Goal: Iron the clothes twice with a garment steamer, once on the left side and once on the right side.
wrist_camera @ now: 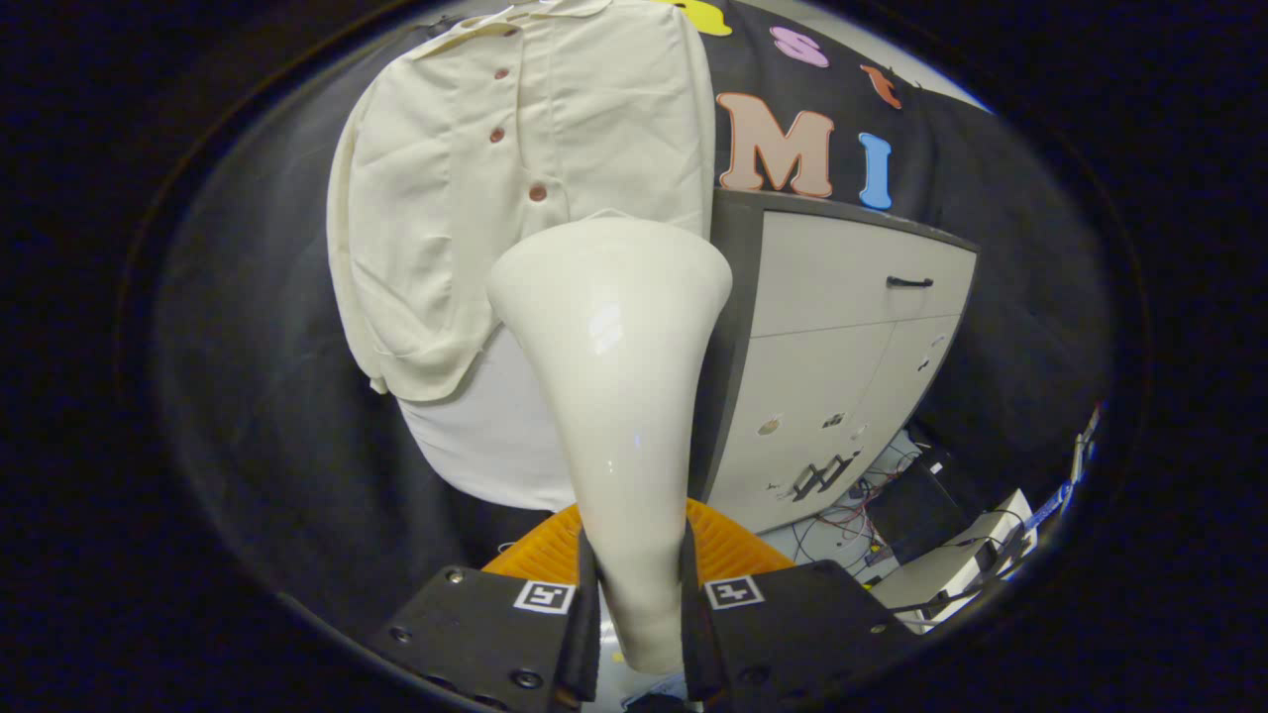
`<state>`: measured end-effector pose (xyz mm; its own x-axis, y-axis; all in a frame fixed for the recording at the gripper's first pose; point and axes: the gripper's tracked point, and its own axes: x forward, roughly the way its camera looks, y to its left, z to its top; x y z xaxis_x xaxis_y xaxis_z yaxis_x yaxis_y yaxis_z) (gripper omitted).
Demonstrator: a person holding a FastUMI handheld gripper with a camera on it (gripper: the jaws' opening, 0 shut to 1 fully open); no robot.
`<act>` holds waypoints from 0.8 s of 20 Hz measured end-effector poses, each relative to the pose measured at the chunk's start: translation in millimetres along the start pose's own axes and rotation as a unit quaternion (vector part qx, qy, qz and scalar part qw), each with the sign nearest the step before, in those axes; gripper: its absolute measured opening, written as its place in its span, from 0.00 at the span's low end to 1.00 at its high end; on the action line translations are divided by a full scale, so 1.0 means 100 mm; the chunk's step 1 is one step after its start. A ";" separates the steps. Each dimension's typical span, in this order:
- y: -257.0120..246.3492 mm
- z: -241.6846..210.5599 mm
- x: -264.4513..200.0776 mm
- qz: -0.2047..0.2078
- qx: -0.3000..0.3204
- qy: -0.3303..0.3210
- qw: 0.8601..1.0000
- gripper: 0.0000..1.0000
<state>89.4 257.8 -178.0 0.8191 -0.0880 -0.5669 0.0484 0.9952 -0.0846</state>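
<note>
Tongs: our tongs (634,619) are closed on the garment steamer (614,396), both fingers (584,614) pressing its narrow handle.
Steamer: we see its wide head raised ahead of the fingers, close before the shirt.
Shirt: the cream buttoned shirt (475,198) hangs beyond, over a white panel (485,446).
Surroundings: a grey cabinet (842,347) stands beside the shirt; an orange basket (728,550) sits just beyond the fingers.

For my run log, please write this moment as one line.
tool: shut on garment steamer | steamer head: raised before cream shirt, contact unclear | shirt: hanging, buttoned | beside: grey cabinet
</note>
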 end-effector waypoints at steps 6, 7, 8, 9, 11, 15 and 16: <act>0.03 0.39 -0.66 0.022 -0.017 -0.051 0.998 0.34; 0.03 0.47 -0.77 0.026 -0.023 -0.058 0.998 0.34; 0.01 0.55 -0.88 0.026 -0.026 -0.067 0.997 0.33; -0.01 0.65 -0.99 0.028 -0.029 -0.076 0.996 0.33; -0.05 0.90 -1.21 0.030 -0.027 -0.099 0.994 0.33; -0.14 1.35 -1.57 0.039 -0.021 -0.145 0.988 0.33; -0.18 1.43 -1.64 0.040 -0.018 -0.156 0.987 0.33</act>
<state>36.1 260.1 34.1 0.9557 0.0132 -0.2940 -0.0391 0.9959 -0.0822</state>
